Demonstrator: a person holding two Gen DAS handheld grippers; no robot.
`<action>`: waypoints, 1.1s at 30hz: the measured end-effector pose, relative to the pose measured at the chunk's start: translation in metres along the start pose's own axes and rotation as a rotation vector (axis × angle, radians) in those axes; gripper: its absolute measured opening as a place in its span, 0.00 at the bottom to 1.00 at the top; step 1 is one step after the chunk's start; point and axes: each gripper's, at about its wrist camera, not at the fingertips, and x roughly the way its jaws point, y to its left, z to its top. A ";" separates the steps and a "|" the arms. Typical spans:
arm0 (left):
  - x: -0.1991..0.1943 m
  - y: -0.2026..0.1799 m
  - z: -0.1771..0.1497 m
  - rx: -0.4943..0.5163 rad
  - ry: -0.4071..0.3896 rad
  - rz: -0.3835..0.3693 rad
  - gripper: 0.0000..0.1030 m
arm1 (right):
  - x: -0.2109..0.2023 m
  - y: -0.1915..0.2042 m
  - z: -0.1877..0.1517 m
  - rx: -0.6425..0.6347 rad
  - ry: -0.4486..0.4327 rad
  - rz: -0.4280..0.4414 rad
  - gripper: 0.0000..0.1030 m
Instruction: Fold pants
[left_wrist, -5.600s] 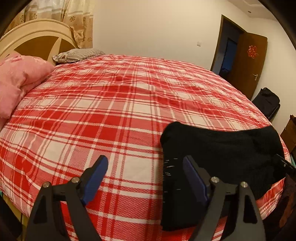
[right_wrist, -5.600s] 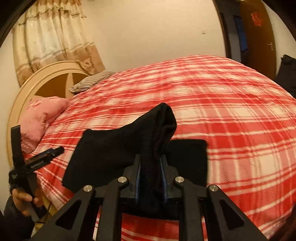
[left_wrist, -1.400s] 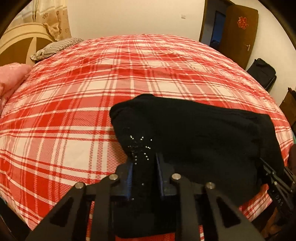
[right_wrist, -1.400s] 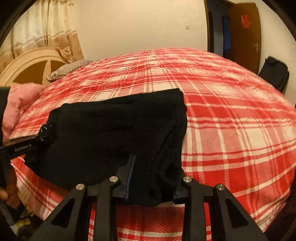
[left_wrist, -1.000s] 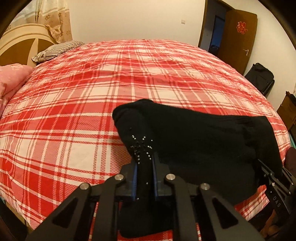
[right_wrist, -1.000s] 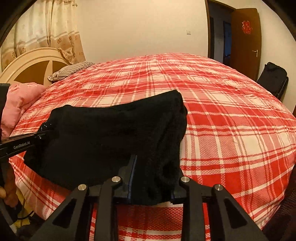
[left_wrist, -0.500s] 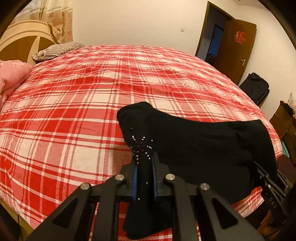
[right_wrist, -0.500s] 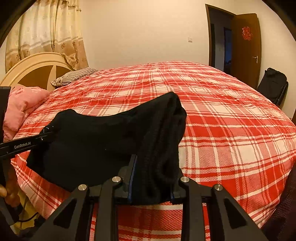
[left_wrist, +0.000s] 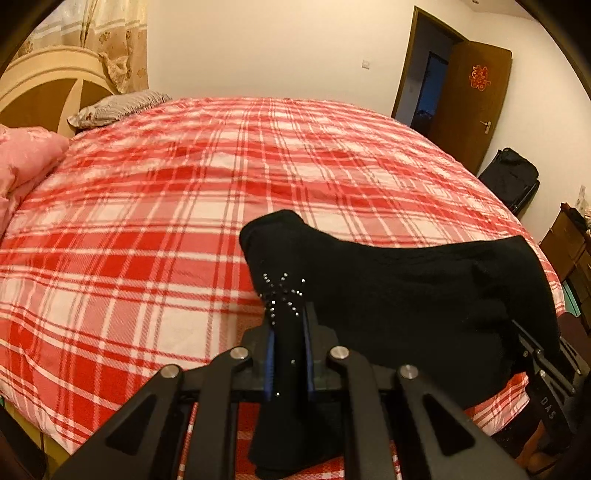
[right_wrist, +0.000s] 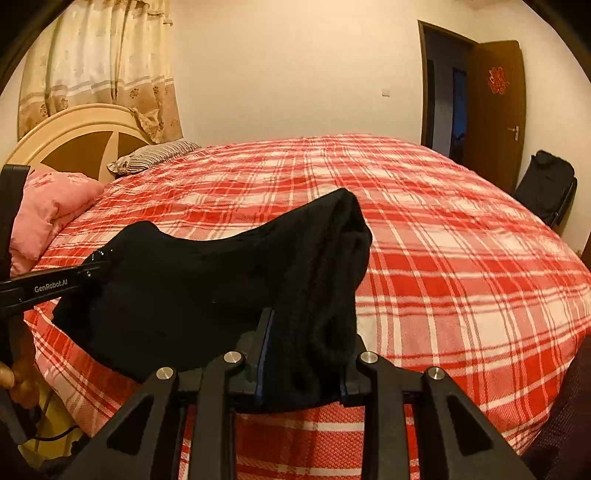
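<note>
The black pants (left_wrist: 399, 295) hang as a folded bundle between both grippers, lifted off the near edge of the red plaid bed (left_wrist: 184, 206). My left gripper (left_wrist: 288, 332) is shut on the left end, where small silver studs dot the cloth. My right gripper (right_wrist: 303, 347) is shut on the thicker right end of the pants (right_wrist: 207, 288). The cloth sags a little between the two grips. Each gripper also shows in the other's view: the right one (left_wrist: 546, 373) at the lower right edge, the left one (right_wrist: 59, 282) at the left edge.
A pink quilt (right_wrist: 48, 210) and a striped pillow (right_wrist: 155, 155) lie by the round headboard (right_wrist: 74, 144) at the left. A dark bag (right_wrist: 546, 184) stands near the brown door (right_wrist: 496, 110) on the right. A hand (right_wrist: 14, 384) grips the left tool.
Both grippers have risen with the pants, lifting the bundle clear of the bed. Several seconds ago the left gripper was open beside the pants; it has since shut on them.
</note>
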 end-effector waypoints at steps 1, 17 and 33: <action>-0.003 0.001 0.002 0.003 -0.012 0.006 0.13 | -0.001 0.002 0.002 -0.007 -0.008 0.001 0.27; -0.025 0.078 0.037 -0.096 -0.117 0.157 0.13 | 0.015 0.092 0.074 -0.191 -0.127 0.159 0.27; -0.016 0.185 0.080 -0.203 -0.181 0.370 0.13 | 0.095 0.211 0.130 -0.295 -0.155 0.314 0.27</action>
